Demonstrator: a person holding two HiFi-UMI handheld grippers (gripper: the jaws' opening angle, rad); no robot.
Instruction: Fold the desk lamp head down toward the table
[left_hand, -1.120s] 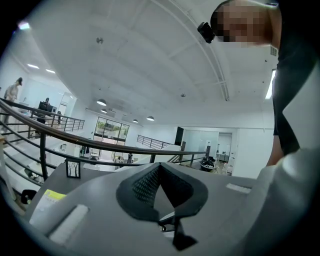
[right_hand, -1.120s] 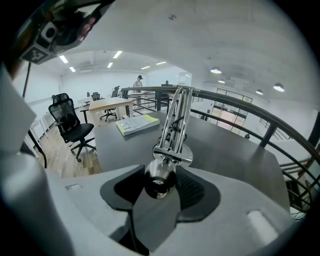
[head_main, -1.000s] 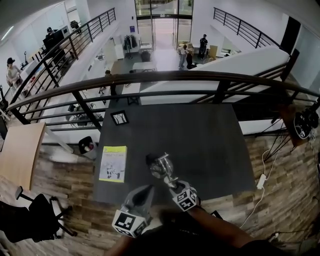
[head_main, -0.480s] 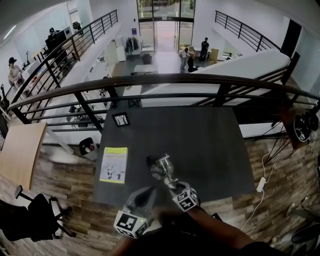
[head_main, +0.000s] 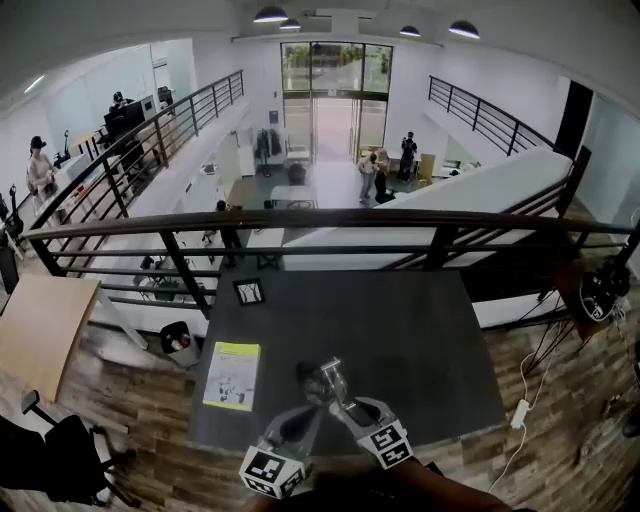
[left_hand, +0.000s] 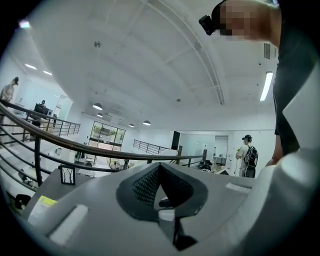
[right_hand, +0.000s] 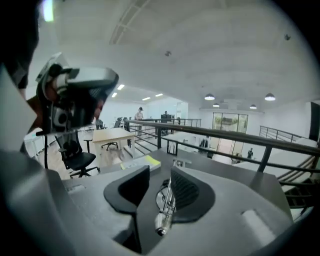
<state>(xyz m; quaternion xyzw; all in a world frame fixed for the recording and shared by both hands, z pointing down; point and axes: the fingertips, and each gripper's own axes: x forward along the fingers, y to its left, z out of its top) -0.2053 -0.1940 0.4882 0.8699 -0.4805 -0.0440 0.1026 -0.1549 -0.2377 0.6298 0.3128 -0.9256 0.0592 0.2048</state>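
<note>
You are taking hold of the desk lamp (head_main: 322, 380), near the desk's (head_main: 400, 330) lower edge at bottom centre. Your right claw (right_hand: 161, 185) is closing around its metal stem (right_hand: 166, 200), not yet pinching. Your left claw (left_hand: 157, 175) is sitting narrow, tips together. Next comes firming that grip, then easing the head downward.

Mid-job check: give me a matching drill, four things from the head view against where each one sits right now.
Things:
1. desk lamp
2. yellow booklet
3. black frame
4. white power strip

Places:
A. on the wooden floor, right of the table
B. between the closing jaws of the right tool
C. standing at the table's far left corner
D. lying flat near the table's left edge

Pairs: 1-B, 2-D, 3-C, 4-A
</note>
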